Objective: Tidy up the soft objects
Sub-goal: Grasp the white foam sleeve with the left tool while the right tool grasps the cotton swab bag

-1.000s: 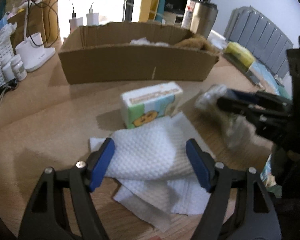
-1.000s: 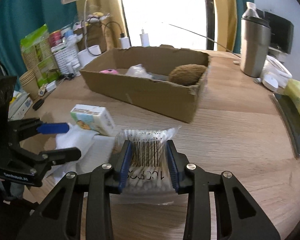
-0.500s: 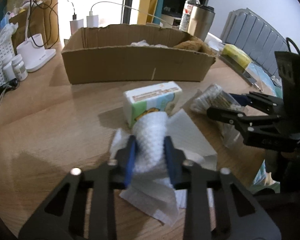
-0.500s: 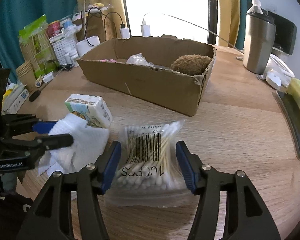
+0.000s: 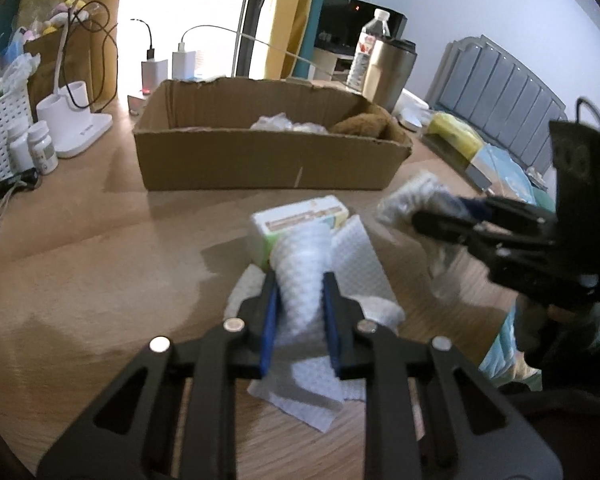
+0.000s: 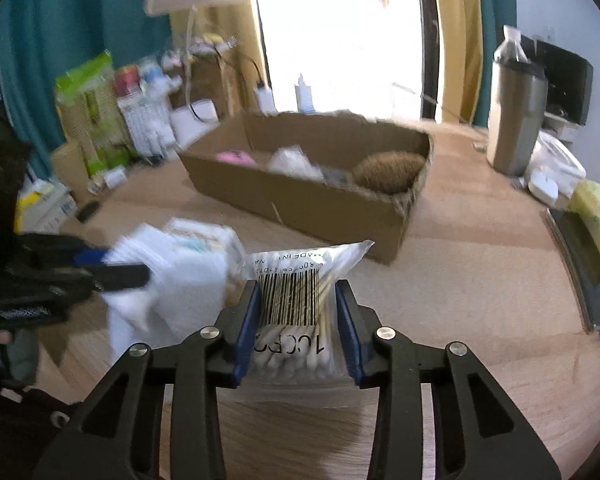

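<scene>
**Both tongs clamped on soft goods before the box**

Both tongs point forward and down over the wooden tabletop (image 5: 80,264); the left tongs (image 5: 300,280) are squeezed tight on a bunched white cloth (image 5: 304,256), its loose folds spilling beneath and to the right; the right tongs (image 6: 298,292), jaws having just been closing, pinch a clear bag of cotton swabs (image 6: 296,300) at its barcoded middle; a tissue pack (image 5: 296,220) sits just beyond the cloth; the cardboard box (image 5: 260,160) stands farther back, with a brown plush (image 6: 388,170) in its right end.
</scene>
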